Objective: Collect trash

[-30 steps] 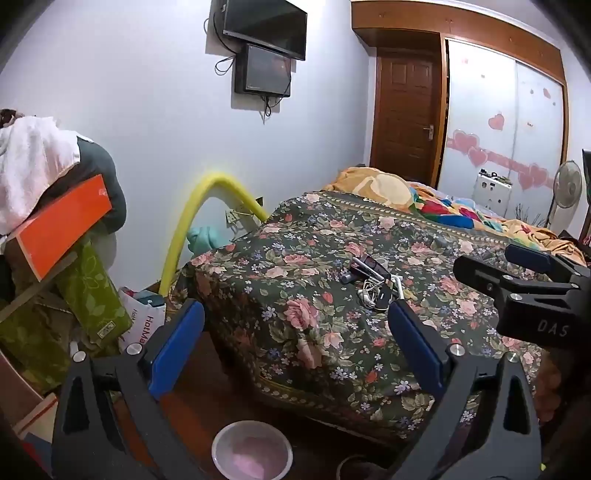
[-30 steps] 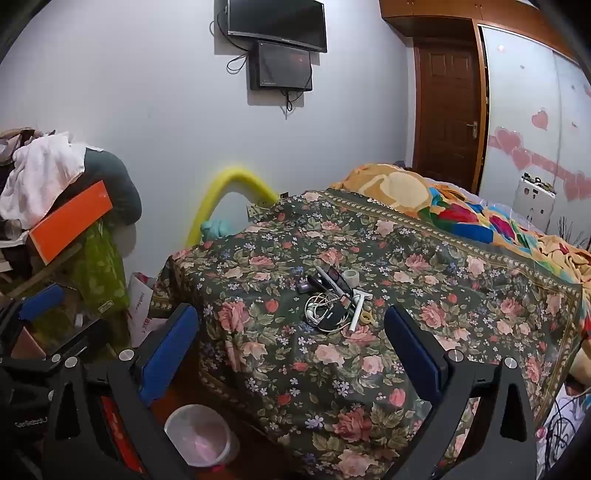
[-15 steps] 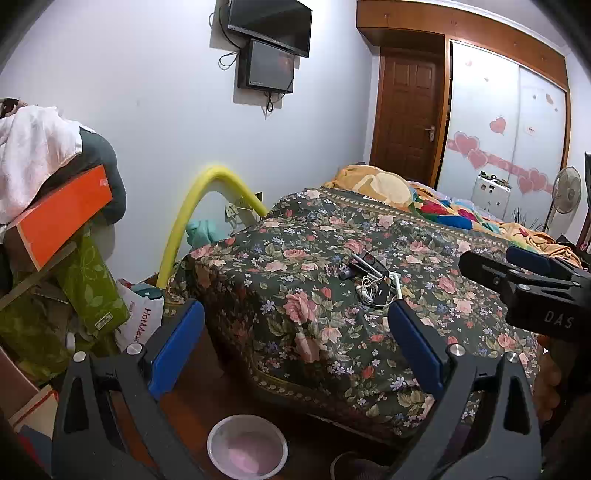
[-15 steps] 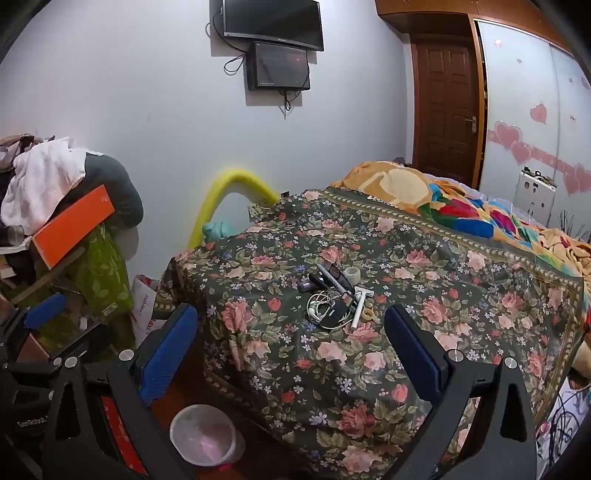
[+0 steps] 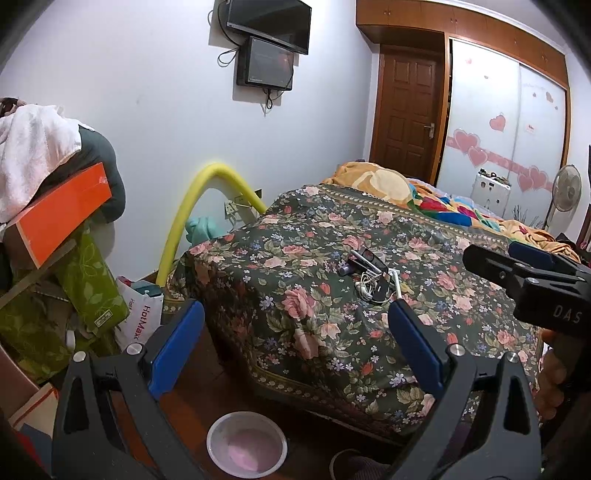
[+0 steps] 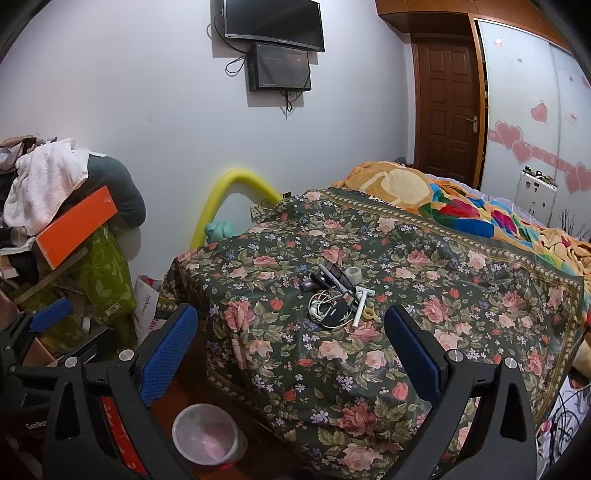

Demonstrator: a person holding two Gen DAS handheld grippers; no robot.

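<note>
The location is a bedroom in a private home: a bed point(image 6: 461, 295) covered with a dark floral bedspread point(image 6: 369, 332) and a multicoloured blanket point(image 6: 461, 210) occupies the centre and right of the frame. A wall-mounted television point(image 6: 273, 20) sits at the upper centre, a panelled wooden door point(image 6: 447, 107) at the upper right, and beside it a sliding wardrobe point(image 5: 506, 122) decorated with pink heart stickers. At the left of the frame, clothing and towels point(image 6: 48, 177) lie heaped over boxes, a standing fan point(image 5: 565, 192) occupies the far right, and a small bin point(image 6: 205, 434) stands on the floor at the lower centre.
</note>
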